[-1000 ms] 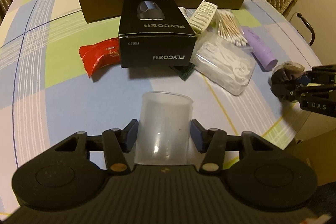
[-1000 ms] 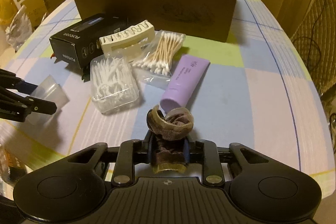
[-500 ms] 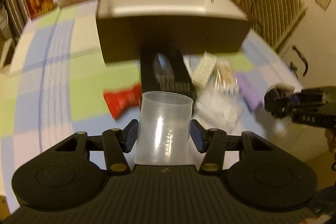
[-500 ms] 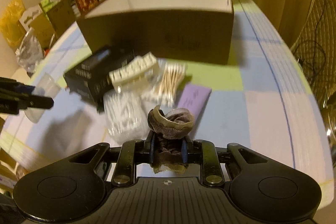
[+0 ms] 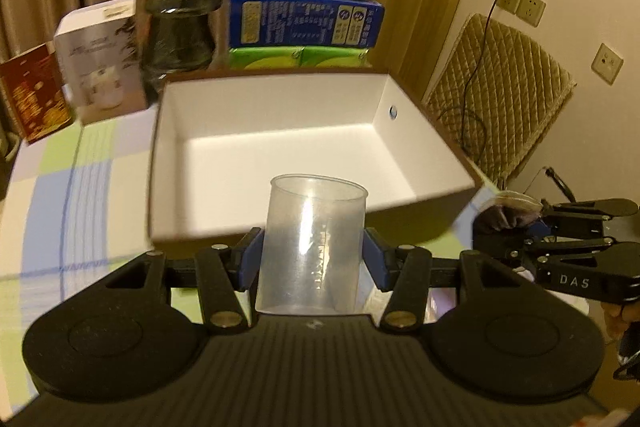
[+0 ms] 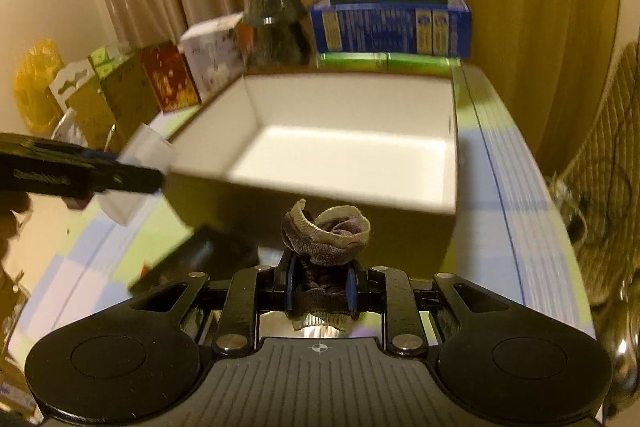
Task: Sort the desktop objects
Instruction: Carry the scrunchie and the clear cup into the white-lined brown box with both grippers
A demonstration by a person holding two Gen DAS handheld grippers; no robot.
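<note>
Both hands have risen and travelled toward the far side of the tabletop (image 5: 60, 187) since a second ago: then each camera looked down on the scattered items in front of the cardboard box, with only its brown outer wall showing; now both look over the near rim into the box (image 5: 280, 131), whose white inside appears bare. The loose items have dropped out of sight below the frames, apart from a dark blurred shape under the box's near corner in the right view. Judging by this, two items are in transit together and the next step is to carry them over the rim and let go inside.

The left gripper (image 5: 312, 259) has its fingers part-way spread, the blue pads pressed on either side of a clear plastic cup (image 5: 316, 239), which stands upright between them, mouth up, just short of the near wall of the box. The grip has not changed width.

The right gripper (image 6: 320, 287) has its fingers drawn close together, pinching a rolled dark sock (image 6: 324, 235) with a pale cuff; the roll bulges above the pads. In the left view it hangs off the box's right near corner, clear of the rim.
</note>
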